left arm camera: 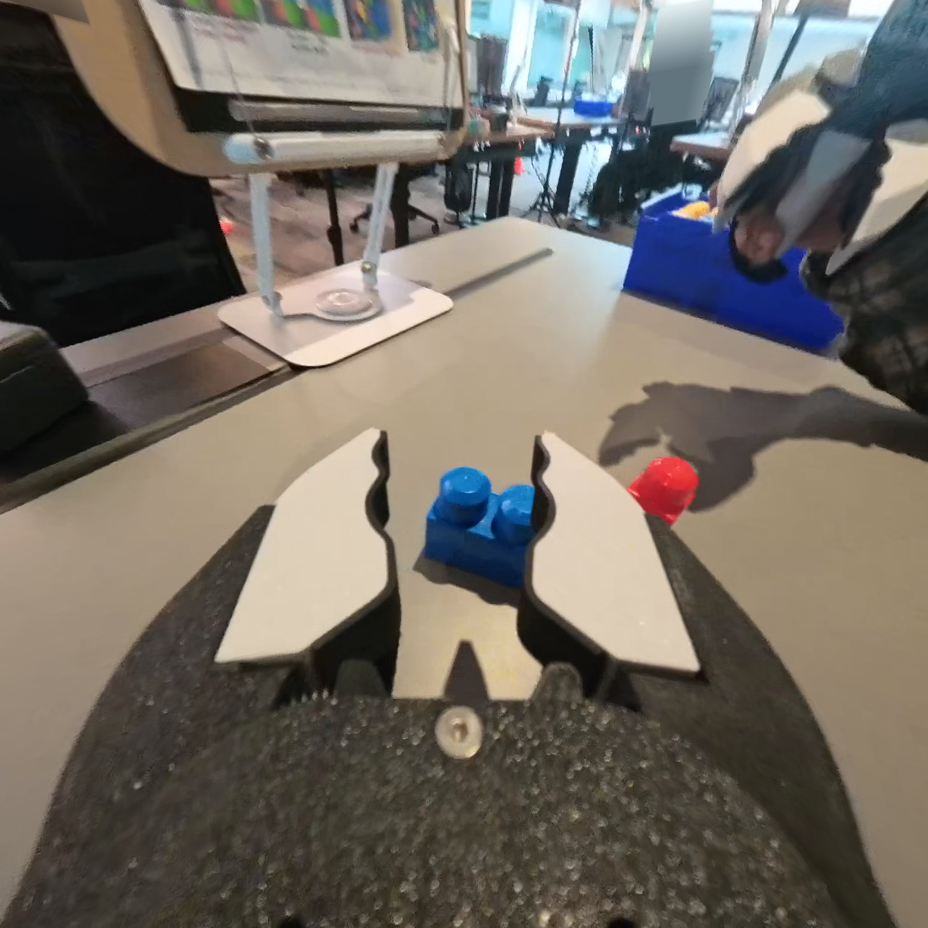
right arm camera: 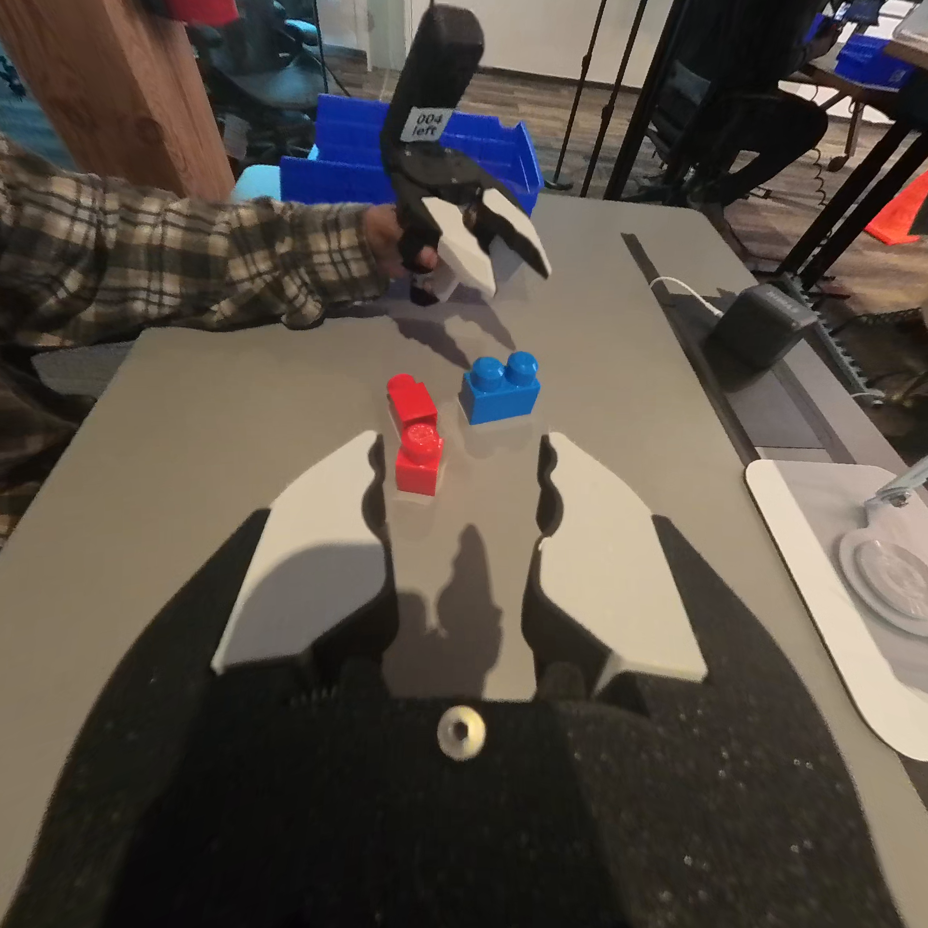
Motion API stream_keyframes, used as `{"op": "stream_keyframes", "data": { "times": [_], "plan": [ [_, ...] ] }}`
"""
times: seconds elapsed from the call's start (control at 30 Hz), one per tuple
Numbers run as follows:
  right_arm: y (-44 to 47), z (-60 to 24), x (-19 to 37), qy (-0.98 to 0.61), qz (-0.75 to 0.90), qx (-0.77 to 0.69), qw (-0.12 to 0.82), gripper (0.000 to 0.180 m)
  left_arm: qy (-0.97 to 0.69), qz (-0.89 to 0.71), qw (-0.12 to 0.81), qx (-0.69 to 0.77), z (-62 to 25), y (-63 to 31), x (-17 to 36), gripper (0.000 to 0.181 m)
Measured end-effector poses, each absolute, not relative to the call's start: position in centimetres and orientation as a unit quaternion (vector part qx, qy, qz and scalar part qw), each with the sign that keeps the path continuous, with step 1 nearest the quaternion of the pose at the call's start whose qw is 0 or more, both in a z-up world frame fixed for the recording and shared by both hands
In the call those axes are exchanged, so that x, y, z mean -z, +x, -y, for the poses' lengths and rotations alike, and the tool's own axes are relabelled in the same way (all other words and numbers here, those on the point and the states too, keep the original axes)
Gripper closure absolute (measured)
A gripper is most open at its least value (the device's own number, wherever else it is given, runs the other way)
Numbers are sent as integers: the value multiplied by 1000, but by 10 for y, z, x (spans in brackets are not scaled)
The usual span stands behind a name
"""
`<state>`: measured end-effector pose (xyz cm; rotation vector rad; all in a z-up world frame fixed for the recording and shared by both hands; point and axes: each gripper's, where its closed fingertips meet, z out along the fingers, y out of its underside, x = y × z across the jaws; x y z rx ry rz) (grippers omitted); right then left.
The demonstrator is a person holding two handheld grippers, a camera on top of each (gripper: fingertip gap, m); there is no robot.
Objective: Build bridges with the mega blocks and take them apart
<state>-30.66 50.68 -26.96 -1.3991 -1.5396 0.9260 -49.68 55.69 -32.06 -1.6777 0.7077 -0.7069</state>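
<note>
A blue two-stud block [left arm camera: 479,527] stands upright on the grey table [left arm camera: 502,361]. My left gripper [left arm camera: 459,447] is open and empty; the blue block shows between its fingers, close to the right one. The right wrist view shows the left gripper [right arm camera: 517,281] held above the table behind the blue block [right arm camera: 499,389], not touching it. Two red one-stud blocks sit left of it: one upright [right arm camera: 419,464], one lying on its side [right arm camera: 412,399] just behind. My right gripper [right arm camera: 459,447] is open and empty, its left fingertip beside the upright red block. A red block [left arm camera: 663,487] shows at the right.
A blue bin [left arm camera: 728,286] stands at the table's far edge; another blue bin [right arm camera: 351,165] stands behind the left gripper. A white stand base [right arm camera: 828,577] lies at the right edge. A dark box [right arm camera: 758,326] sits beyond a slot. A plaid sleeve [right arm camera: 176,266] reaches in from the left. The gap from one gripper's tips to the other's is roughly 20 cm.
</note>
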Motion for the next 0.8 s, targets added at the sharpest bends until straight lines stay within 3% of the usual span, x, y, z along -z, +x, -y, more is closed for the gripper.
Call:
{"op": "stream_keyframes", "data": {
  "times": [0.33,0.8],
  "plan": [
    [-325,-506,306,-571,644,-337,382,121,-686,-262,604,309,-553,-519,302,135],
    [-331,-500,323,-575,665,-312,359,120,-705,-314,571,282,-546,-502,323,135]
  ]
}}
